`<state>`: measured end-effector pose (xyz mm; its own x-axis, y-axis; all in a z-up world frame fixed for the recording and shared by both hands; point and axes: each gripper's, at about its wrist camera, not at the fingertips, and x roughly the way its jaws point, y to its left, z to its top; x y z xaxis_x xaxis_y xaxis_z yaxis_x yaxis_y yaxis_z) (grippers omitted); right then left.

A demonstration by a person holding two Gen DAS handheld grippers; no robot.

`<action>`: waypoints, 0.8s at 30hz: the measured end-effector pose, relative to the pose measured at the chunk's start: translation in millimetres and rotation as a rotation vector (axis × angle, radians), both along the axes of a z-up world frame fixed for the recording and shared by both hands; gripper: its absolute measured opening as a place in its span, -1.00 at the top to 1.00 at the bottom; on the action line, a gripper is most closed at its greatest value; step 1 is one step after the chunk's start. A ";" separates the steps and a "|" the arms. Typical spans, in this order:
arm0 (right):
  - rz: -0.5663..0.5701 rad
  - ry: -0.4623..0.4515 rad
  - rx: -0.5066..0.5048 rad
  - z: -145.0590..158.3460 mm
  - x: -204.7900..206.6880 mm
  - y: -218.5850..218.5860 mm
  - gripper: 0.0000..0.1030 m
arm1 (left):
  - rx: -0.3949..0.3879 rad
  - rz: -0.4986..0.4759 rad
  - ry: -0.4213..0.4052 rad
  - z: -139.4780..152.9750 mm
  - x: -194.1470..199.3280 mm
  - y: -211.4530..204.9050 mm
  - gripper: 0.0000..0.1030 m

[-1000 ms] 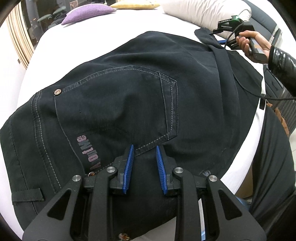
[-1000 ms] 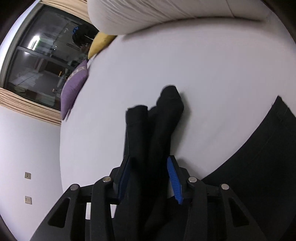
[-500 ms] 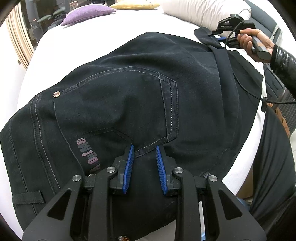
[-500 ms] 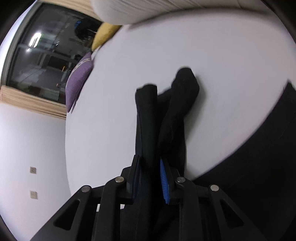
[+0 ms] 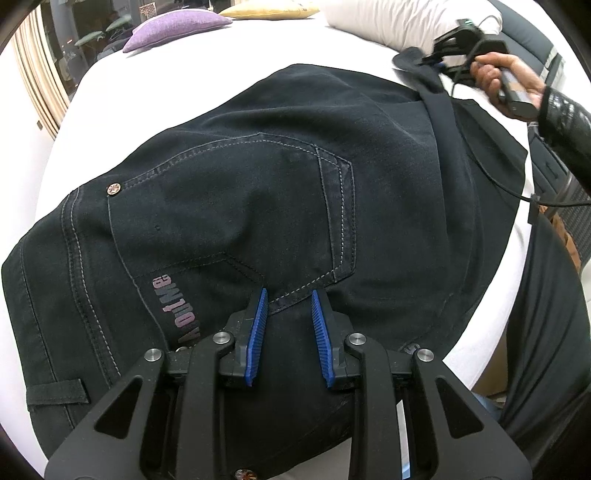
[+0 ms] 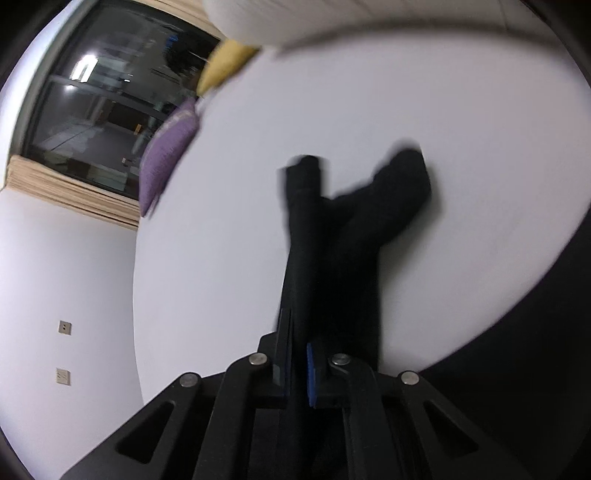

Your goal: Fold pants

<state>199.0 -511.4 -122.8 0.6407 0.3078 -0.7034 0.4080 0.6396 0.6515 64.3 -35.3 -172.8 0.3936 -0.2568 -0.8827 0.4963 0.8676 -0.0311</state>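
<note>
Pants (image 5: 258,192): black, spread on white bed (image 5: 288,44), frame centre.
Left gripper (image 5: 287,328): fingers apart over back pocket (image 5: 236,206).
Right gripper (image 6: 297,369): fingers clamped on leg ends (image 6: 306,236).

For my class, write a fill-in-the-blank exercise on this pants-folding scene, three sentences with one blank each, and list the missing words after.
1. The right gripper has its jaws ______ on a leg of the black pants.
2. The left gripper has its jaws open, just above the stitched back ______ of the pants.
3. At the far edge of the bed, the cushion beside the yellow one is ______.

Missing words: shut; pocket; purple
</note>
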 end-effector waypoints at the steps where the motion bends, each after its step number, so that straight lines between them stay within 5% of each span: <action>1: -0.026 -0.021 0.000 8.4 -10.5 -5.7 0.88 | 0.000 -0.002 0.000 0.1 -0.1 -0.1 0.53; 7: -0.252 -0.089 0.002 30.4 -135.4 -53.7 0.88 | -0.006 -0.004 -0.004 -0.4 -0.4 1.0 0.53; 12: -0.394 0.043 0.103 -35.3 -210.9 -73.3 0.86 | -0.002 -0.009 -0.004 -0.6 -0.7 0.9 0.53; 15: -0.422 0.009 0.152 -45.8 -220.5 -74.4 0.74 | 0.003 -0.008 0.000 -0.1 -0.6 -0.7 0.53; 17: -0.424 -0.026 0.199 -44.4 -220.7 -79.1 0.24 | 0.008 -0.004 -0.001 0.0 -1.3 -3.0 0.53; 19: -0.433 -0.035 0.149 -32.7 -220.8 -83.6 0.08 | 0.012 0.002 -0.003 -0.2 -1.7 -5.1 0.53; 22: -0.407 0.023 0.056 -20.1 -212.2 -84.8 0.12 | 0.016 0.009 -0.008 -1.0 -3.2 -6.5 0.53; 24: -0.367 0.044 0.044 -17.2 -205.5 -82.6 0.45 | 0.017 0.009 -0.012 -1.2 -4.6 -6.4 0.53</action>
<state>-6.5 -594.0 -140.0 0.6835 0.0939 -0.7238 0.6333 0.4168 0.6521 59.8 -41.8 -174.0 0.4063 -0.2384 -0.8821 0.4886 0.8724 -0.0108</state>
